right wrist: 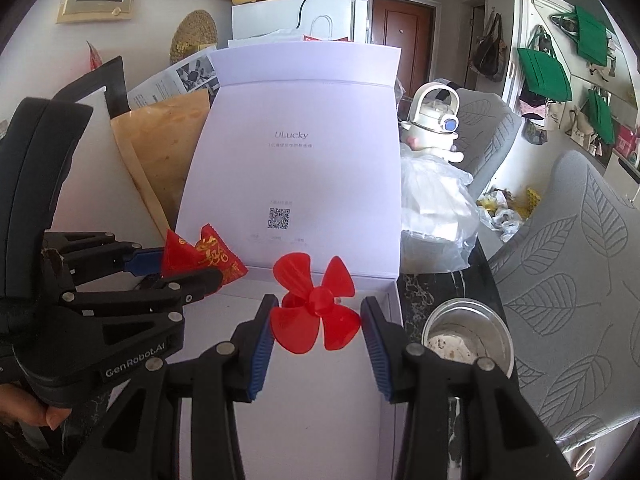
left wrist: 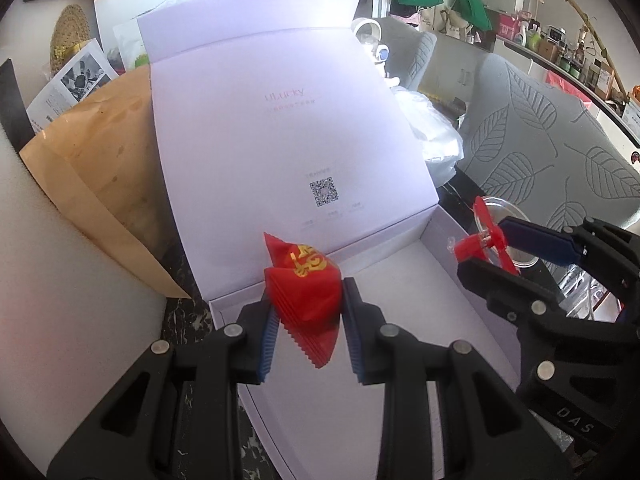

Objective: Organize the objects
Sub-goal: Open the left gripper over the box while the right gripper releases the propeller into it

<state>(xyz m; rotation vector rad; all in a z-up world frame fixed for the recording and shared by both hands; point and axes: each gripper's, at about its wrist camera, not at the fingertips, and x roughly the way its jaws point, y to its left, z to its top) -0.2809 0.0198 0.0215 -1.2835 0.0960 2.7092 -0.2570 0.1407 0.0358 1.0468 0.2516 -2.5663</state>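
Observation:
A white gift box (left wrist: 400, 280) (right wrist: 320, 392) lies open on the dark marble table, its lid (left wrist: 280, 120) (right wrist: 296, 140) standing up behind it. My left gripper (left wrist: 308, 312) (right wrist: 180, 264) is shut on a red candy packet (left wrist: 308, 292) (right wrist: 204, 256) with gold lettering, held over the box's left end. My right gripper (right wrist: 318, 320) (left wrist: 496, 252) is shut on a small red plastic fan propeller (right wrist: 316, 304) (left wrist: 486, 240), held over the box's right part. The two grippers hang side by side above the box's inside, which holds nothing that I can see.
A brown paper bag (left wrist: 100, 168) (right wrist: 168, 148) and white foam (left wrist: 60, 320) stand left of the box. A metal cup (right wrist: 468, 332) sits on the table to the right, with a crumpled plastic bag (right wrist: 436, 208) and grey leaf-patterned chairs (right wrist: 580, 280) behind. A hand (right wrist: 36, 408) holds the left gripper.

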